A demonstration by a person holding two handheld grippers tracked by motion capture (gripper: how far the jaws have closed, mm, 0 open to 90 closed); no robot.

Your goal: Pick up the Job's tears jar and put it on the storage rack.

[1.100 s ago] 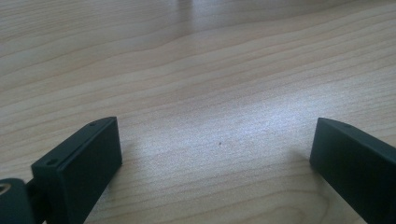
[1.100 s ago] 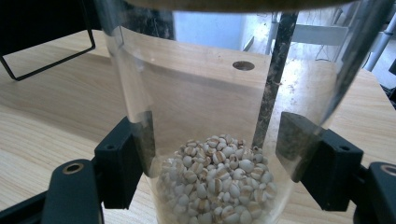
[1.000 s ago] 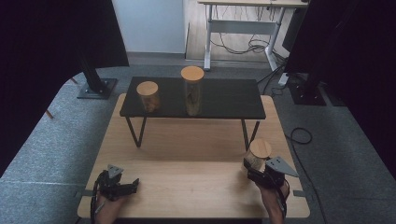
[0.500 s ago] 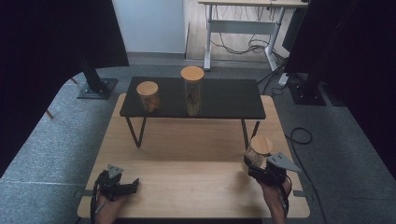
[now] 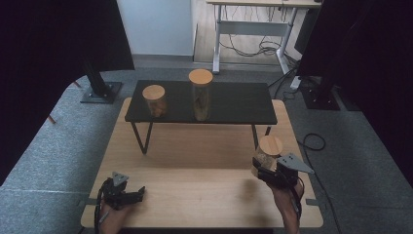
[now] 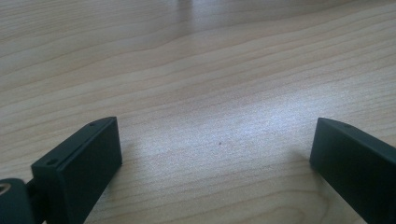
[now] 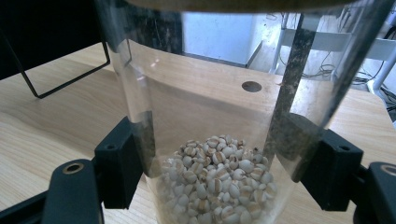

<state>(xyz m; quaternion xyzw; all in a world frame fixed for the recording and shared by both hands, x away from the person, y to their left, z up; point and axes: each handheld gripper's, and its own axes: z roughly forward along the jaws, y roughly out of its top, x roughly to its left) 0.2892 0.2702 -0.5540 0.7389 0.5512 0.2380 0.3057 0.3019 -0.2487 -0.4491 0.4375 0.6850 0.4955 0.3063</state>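
Right gripper (image 5: 265, 168): jaws clamped on the glass jar (image 7: 219, 140), grains in its bottom, wooden lid on top.
Jar position: near the table's (image 5: 195, 195) right edge, seemingly lifted slightly.
Left gripper (image 6: 215, 158): jaws spread wide, holding nothing, low over bare wood.

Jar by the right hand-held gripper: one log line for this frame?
right hand-held gripper: shut on jar | left hand-held gripper: open, over table | shelf: two jars
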